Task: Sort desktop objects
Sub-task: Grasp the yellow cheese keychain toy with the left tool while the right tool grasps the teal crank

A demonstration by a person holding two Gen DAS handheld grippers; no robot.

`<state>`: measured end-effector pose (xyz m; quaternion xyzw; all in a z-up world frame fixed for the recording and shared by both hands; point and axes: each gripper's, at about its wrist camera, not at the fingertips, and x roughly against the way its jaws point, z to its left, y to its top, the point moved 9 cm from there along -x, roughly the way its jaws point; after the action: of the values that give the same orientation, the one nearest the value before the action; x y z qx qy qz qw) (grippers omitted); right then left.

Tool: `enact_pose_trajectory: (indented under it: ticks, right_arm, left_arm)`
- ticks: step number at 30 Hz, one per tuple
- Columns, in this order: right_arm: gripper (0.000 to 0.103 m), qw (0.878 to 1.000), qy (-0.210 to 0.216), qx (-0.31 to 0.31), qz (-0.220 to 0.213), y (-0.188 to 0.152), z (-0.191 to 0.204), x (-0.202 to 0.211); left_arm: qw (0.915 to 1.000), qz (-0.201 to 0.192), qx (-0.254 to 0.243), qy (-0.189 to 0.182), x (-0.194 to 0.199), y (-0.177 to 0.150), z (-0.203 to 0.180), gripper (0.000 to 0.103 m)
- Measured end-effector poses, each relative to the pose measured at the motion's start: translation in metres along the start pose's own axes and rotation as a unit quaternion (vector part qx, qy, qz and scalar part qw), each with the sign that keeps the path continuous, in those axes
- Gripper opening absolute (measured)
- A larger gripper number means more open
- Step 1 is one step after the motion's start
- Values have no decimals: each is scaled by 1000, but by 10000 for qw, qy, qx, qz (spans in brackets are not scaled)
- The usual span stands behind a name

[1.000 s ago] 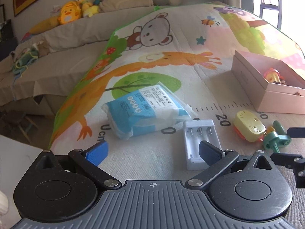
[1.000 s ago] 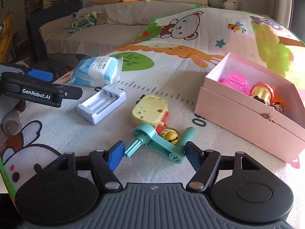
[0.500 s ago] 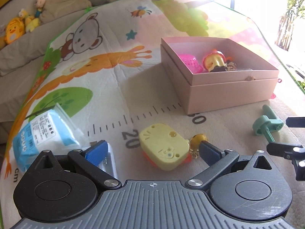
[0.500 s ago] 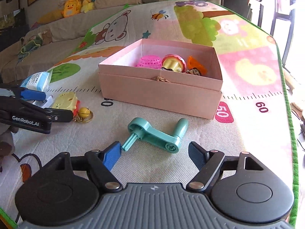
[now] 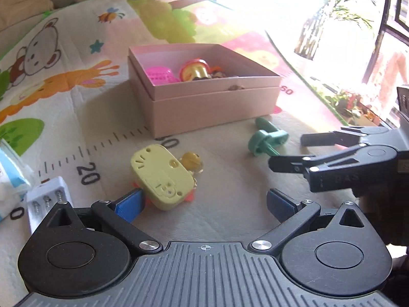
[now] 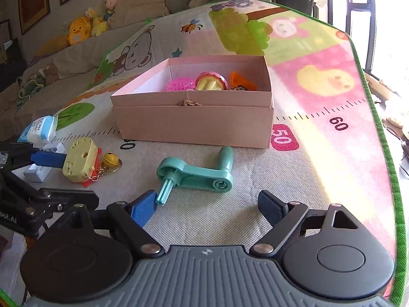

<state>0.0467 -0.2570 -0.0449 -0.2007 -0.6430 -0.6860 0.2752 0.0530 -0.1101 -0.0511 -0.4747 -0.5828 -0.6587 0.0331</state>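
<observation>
Playmat (image 6: 319,153); crank (image 6: 196,176) before right gripper (image 6: 207,208)

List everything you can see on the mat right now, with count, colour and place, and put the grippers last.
Box: one, pink, open, mid-mat.
Toys in box: several; pink, yellow-red, orange.
Crank handle: one, teal, before the box.
Keychain toy: one, yellow, with gold bell, left of the crank.
Battery charger: one, white, far left.
Tissue pack: one, blue-white, beyond the charger.
Left gripper: open, at the keychain toy.
Right gripper: jaws opening, nothing held, at the crank.
</observation>
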Motion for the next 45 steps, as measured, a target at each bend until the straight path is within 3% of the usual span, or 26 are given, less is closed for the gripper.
enact_pose_trajectory:
  ticks: [2, 6, 8, 13, 16, 18, 21, 24, 28, 30, 32, 34, 39, 45]
  right_arm:
    - [87, 9999, 3, -101, -41, 0, -3, 1]
    - [92, 9997, 22, -238, -77, 0, -7, 2]
    - [93, 9996, 23, -259, -86, 0, -7, 2]
    - [94, 9986, 13, -496, -168, 1, -14, 4]
    - [94, 9972, 40, -708, -227, 1, -20, 6]
    - [94, 9966, 48, -781, -249, 1, -22, 6]
    - [94, 9965, 42, -797, -265, 1, -22, 7]
    - [95, 9965, 41, -796, -265, 1, -22, 7]
    - [95, 9966, 42, -778, -276, 0, -21, 7]
    - [95, 9969, 24, -744, -273, 0, -20, 8]
    - [95, 9975, 8, -654, -252, 0, -17, 7]
    - [96, 9987, -17, -485, -184, 0, -13, 5]
    - [96, 9998, -61, 177, 97, 0, 8, -4]
    - [96, 9996, 0, 172, 235, 13, 14, -13]
  left_arm:
    - [9997, -98, -206, 27, 5, -3, -5, 103]
    - [9953, -111, -473, 841, -4, 6, 9, 103]
    - [9950, -135, -404, 906, -9, 13, 15, 103]
    - [9976, -83, -379, 571, -14, 16, 4, 103]
    - [9997, 96, -213, -96, -7, 5, -17, 103]
    - [9991, 84, -282, -313, 0, -1, -27, 103]
    - [9979, -28, -579, 295, 0, -1, -24, 103]
    - [9911, -8, -837, 1033, -11, 5, -10, 103]
    - [9920, 90, -552, 1132, -26, 11, 1, 103]
    - [9931, 68, -406, 1096, -27, 13, 2, 94]
    - [9946, 66, -282, 999, -25, 14, 2, 77]
    - [9944, 38, -274, 1021, -23, 14, 0, 67]
    - [9933, 63, -98, 1151, -11, 5, 3, 66]
    - [9953, 137, 97, 955, 16, -17, -3, 67]
